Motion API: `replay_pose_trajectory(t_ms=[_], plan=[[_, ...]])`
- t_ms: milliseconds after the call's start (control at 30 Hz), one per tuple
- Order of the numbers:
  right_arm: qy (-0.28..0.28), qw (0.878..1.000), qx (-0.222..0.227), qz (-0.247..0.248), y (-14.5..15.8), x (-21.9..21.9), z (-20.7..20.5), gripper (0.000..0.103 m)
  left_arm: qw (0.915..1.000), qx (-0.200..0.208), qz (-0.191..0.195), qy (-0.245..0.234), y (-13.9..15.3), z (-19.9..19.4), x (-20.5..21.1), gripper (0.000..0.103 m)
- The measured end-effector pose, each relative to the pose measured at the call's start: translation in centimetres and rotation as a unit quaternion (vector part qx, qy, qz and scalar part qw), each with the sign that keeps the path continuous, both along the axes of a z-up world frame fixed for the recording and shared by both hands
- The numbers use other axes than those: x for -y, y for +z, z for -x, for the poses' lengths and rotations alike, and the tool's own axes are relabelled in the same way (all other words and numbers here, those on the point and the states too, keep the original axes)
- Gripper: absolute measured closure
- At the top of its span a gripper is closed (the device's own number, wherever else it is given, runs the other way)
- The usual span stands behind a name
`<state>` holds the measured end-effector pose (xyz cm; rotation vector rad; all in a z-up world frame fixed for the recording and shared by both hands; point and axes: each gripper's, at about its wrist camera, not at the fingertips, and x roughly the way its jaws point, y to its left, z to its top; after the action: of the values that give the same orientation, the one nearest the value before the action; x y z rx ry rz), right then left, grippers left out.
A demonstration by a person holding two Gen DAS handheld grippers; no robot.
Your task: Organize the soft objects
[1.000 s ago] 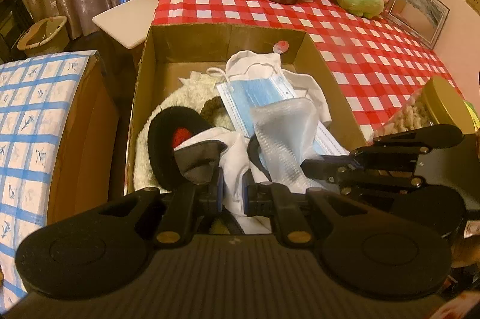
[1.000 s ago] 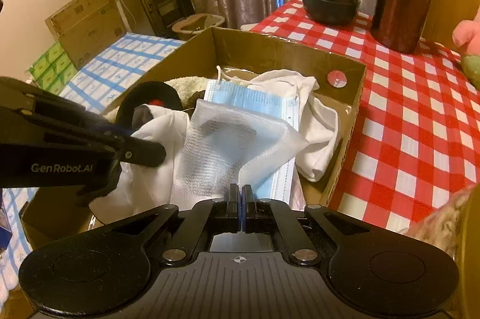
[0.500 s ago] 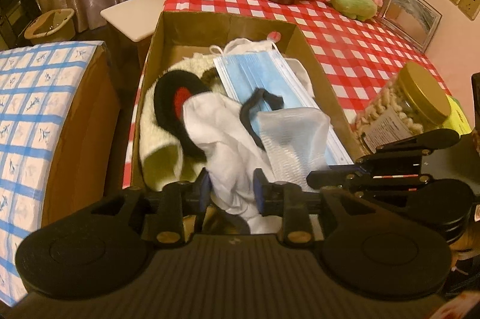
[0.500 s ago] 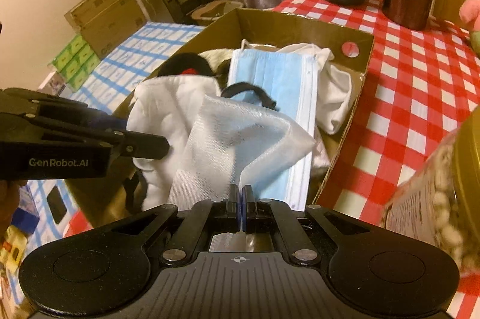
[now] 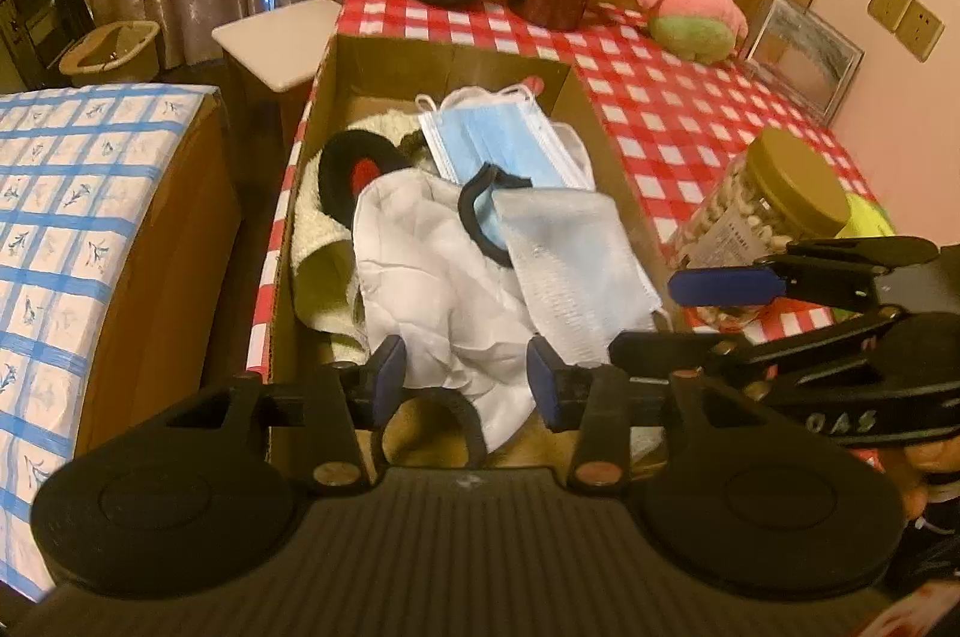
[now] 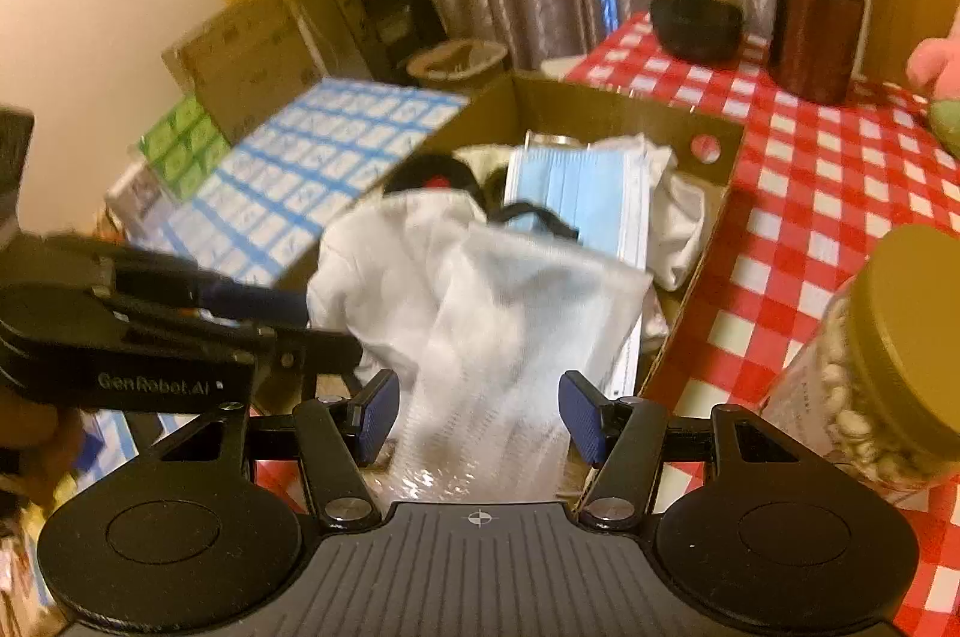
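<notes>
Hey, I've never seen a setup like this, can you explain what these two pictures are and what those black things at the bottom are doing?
Each picture comes from a camera on a hand-held gripper, carried by a person; no robot arm is involved. One view looks along the left gripper, the other along the right gripper. Both point into a cardboard box on a checked tablecloth, holding a blue face mask, a white cloth and a mesh pouch. Both grippers' jaws are opening; fabric lies between them, but nothing is gripped.
</notes>
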<state>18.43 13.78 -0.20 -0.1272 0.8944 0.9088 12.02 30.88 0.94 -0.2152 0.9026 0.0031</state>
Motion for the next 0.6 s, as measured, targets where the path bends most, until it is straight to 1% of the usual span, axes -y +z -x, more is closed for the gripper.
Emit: replay_pose_trajectory(t_ms=[67, 133, 233, 367, 433, 467, 533, 600], plan=[[-0.009, 1.0, 0.002, -0.013, 0.8, 0.5, 0.2, 0.044, 1.0, 0.006, 0.001, 0.003, 0.5, 0.5, 0.2, 0.055], [-0.017, 1.0, 0.001, -0.023, 1.5, 1.0, 0.5, 0.044, 0.9999, 0.011, -0.001, 0.002, 0.9, 1.0, 0.4, 0.053], [-0.022, 0.999, 0.001, -0.029, 2.3, 1.5, 1.1, 0.044, 0.9999, 0.017, -0.004, 0.0, 1.4, 1.8, 0.6, 0.053], [0.007, 1.0, -0.009, -0.018, 2.1, 1.4, 2.5, 0.045, 0.9997, 0.024, -0.006, 0.002, 1.8, 2.6, 0.6, 0.051], [0.017, 1.0, -0.018, -0.014, 1.6, 1.2, 2.8, 0.049, 0.9997, 0.025, -0.003, 0.005, 1.7, 2.9, 0.4, 0.051], [0.018, 0.999, -0.028, -0.015, 1.3, 1.1, 2.8, 0.053, 0.9997, 0.025, -0.002, 0.007, 1.6, 3.0, 0.3, 0.051], [0.014, 0.998, -0.058, -0.016, 0.4, 0.9, 2.2, 0.056, 0.9997, 0.024, 0.0, 0.008, 1.5, 3.0, 0.1, 0.051], [0.007, 0.997, -0.076, -0.012, -0.4, 0.5, 1.7, 0.061, 0.9997, 0.024, 0.003, 0.009, 1.3, 3.0, -0.2, 0.051]])
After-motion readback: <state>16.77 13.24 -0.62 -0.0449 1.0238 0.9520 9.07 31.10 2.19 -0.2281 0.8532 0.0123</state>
